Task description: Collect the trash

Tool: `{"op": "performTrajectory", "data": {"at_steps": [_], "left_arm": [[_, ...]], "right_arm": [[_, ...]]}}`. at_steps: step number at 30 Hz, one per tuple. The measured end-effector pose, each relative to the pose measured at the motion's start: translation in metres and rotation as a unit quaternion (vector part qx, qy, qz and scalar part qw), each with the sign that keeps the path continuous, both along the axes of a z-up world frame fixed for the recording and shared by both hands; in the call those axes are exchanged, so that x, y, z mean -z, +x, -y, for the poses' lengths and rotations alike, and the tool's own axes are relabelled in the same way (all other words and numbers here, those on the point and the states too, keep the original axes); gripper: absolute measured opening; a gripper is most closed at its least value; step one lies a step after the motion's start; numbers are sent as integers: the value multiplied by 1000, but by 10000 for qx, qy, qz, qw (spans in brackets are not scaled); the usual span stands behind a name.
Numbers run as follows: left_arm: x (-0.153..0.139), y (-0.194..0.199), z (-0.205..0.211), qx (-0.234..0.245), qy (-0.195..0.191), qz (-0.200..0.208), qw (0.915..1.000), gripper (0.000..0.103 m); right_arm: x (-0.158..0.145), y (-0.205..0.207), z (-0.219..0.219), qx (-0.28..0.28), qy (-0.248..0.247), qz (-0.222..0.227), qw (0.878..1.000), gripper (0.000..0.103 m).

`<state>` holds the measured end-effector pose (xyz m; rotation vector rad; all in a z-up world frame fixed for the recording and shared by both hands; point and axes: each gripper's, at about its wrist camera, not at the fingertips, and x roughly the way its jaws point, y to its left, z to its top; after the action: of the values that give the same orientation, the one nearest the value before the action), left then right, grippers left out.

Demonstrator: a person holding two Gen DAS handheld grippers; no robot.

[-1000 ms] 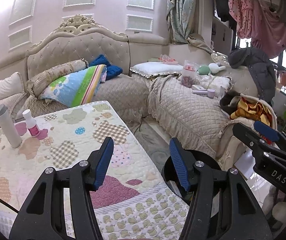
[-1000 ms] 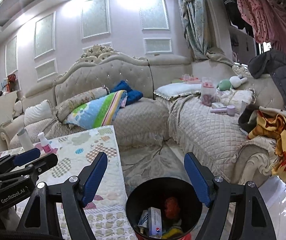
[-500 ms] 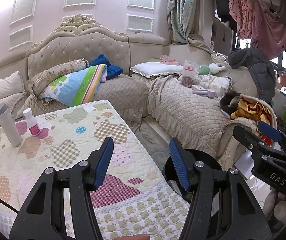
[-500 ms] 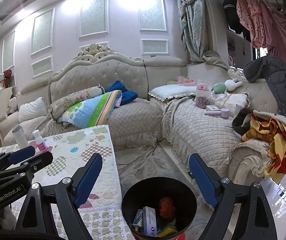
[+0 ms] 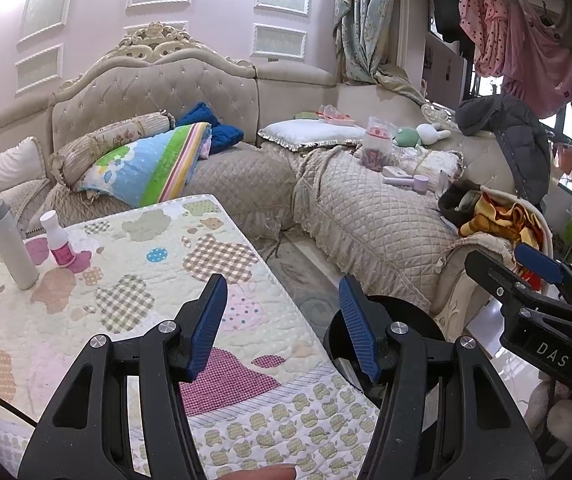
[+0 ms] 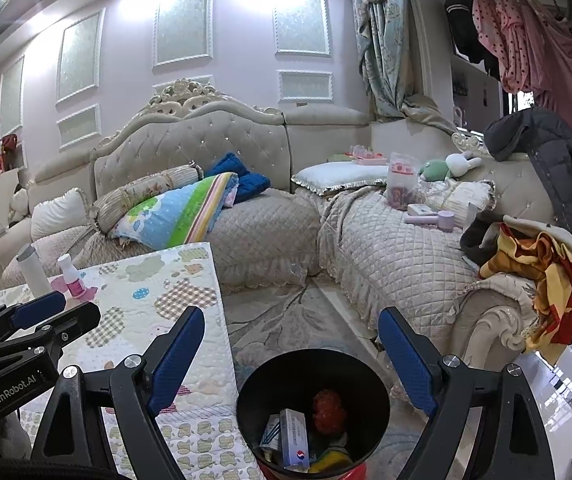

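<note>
Since 1 second ago little has changed: in the left wrist view the white bottle (image 5: 10,248) and the small pink bottle (image 5: 58,245) sit slightly further right and lower on the quilted table cover (image 5: 133,264), and in the right wrist view the black trash bin (image 6: 313,408) has slid a little left in the lower centre while the right gripper's blue pads stand further apart in the frame.

The left gripper (image 5: 281,324) is empty, its 2 jaws moderately spread, hanging over the near right edge of the table cover with the bin's rim (image 5: 418,316) just behind its right finger. The right gripper (image 6: 292,356) is wide and holds nothing; it hangs directly above the bin, which shows between its fingers. Inside the bin lie a white and blue box (image 6: 294,440), a red crumpled item (image 6: 328,406) and something yellow (image 6: 332,462).

The bin stands on a patterned grey rug (image 6: 286,320) at the table's right edge. The cover is cream with patchwork shapes and an apple-print border. Across the middle of both views runs a tufted beige corner sofa (image 6: 193,140) carrying a striped blue and green pillow (image 6: 177,212), a blue blanket (image 6: 237,176), a white cushion (image 6: 338,174), a green plush toy (image 6: 434,170) and a lilac device (image 6: 434,220). A dark jacket (image 6: 550,160) hangs at the right, pink clothing (image 6: 526,40) in the upper right, a curtain (image 6: 382,40) beside it.
</note>
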<state>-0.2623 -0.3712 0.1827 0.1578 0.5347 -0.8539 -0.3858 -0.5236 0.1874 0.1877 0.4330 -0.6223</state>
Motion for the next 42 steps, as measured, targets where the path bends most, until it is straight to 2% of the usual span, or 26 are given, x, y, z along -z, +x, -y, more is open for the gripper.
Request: {"op": "performTrajectory", "data": {"at_steps": [42], "left_arm": [[13,6,9,163,112,-170,9997,57]], "right_arm": [[11,7,10,23,137,-203,9997,87]]}}
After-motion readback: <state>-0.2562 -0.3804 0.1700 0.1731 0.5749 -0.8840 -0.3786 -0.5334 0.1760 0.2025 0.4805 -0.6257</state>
